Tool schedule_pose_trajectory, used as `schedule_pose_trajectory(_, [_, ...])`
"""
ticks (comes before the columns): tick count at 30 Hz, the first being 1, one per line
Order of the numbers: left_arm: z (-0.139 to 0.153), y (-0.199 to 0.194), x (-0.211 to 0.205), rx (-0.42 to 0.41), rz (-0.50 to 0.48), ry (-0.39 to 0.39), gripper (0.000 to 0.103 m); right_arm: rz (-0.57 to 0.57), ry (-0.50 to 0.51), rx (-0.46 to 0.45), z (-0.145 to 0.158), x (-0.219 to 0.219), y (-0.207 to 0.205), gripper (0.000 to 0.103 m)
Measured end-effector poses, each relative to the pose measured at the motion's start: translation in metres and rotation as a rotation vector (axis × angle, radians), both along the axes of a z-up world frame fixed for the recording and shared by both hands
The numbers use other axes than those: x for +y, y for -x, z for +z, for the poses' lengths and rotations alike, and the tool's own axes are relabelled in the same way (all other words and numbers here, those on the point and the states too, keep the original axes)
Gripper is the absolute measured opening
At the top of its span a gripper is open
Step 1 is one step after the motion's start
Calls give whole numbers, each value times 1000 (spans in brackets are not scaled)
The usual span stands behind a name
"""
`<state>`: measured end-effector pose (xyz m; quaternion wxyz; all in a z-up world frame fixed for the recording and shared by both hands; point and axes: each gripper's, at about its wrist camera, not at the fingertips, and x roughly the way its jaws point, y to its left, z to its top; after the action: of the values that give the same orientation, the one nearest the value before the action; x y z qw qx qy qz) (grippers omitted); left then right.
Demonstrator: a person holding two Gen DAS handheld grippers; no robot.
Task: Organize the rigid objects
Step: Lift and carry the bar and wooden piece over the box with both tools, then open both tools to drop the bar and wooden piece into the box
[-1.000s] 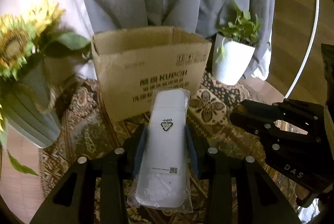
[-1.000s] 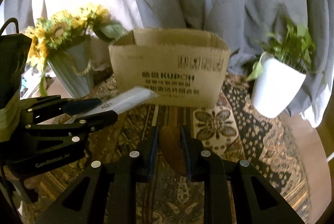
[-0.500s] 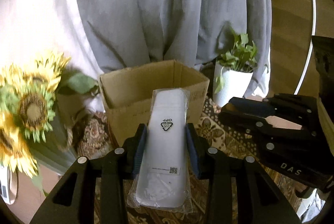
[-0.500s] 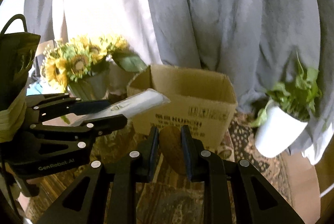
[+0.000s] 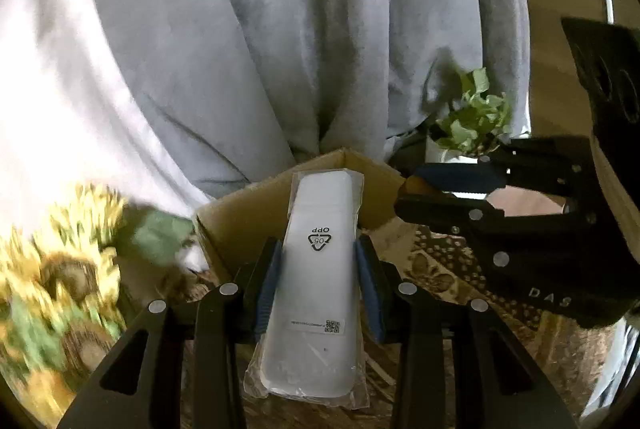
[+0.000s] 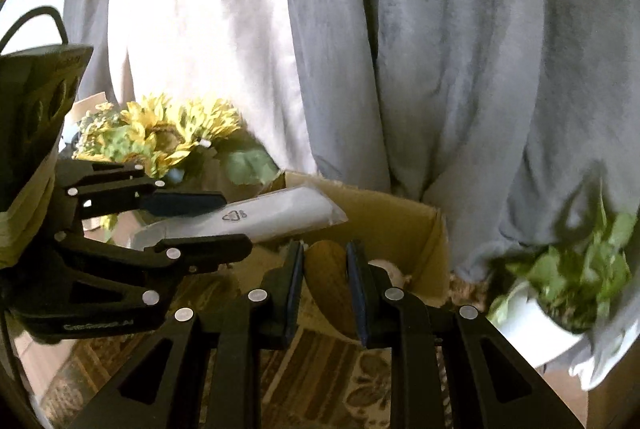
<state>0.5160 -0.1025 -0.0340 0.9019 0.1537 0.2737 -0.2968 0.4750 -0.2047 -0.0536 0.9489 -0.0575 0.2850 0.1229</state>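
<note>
My left gripper (image 5: 318, 253) is shut on a white oblong device in a clear plastic bag (image 5: 316, 277), its far end reaching over the open cardboard box (image 5: 240, 217). In the right wrist view that bagged device (image 6: 256, 219) sticks out of the left gripper (image 6: 224, 219) toward the box (image 6: 404, 221). My right gripper (image 6: 326, 265) is shut on a thin brown wooden piece (image 6: 332, 289), held just in front of the box's near wall. A pale rounded object (image 6: 390, 269) shows inside the box. The right gripper (image 5: 404, 195) appears at the right of the left wrist view.
Yellow sunflowers in a vase (image 6: 160, 133) stand left of the box. A leafy plant in a white pot (image 6: 560, 293) stands to its right. Grey and white curtains (image 6: 400, 49) hang behind. A patterned brown cloth (image 6: 320, 369) covers the surface below.
Both grippers have risen and come closer to the box with their objects still held. The box's open top has come into view; its printed front has dropped out of sight.
</note>
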Motion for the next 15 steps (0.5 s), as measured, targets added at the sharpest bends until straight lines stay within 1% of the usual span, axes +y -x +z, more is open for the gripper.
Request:
schedule_pose_trajectory(3, [5, -17, -8, -6, -5, -23, 37, 14, -5, 14, 3, -8, -17, 24])
schedule_pose_trajectory(7, [7, -38, -18, 12, -25, -66, 37, 46, 4, 36, 4, -15, -41, 24])
schedule_pose_trajectory(15, [-4, -73, -35, 51, -55, -155, 37, 112, 30, 107, -10, -22, -81, 24])
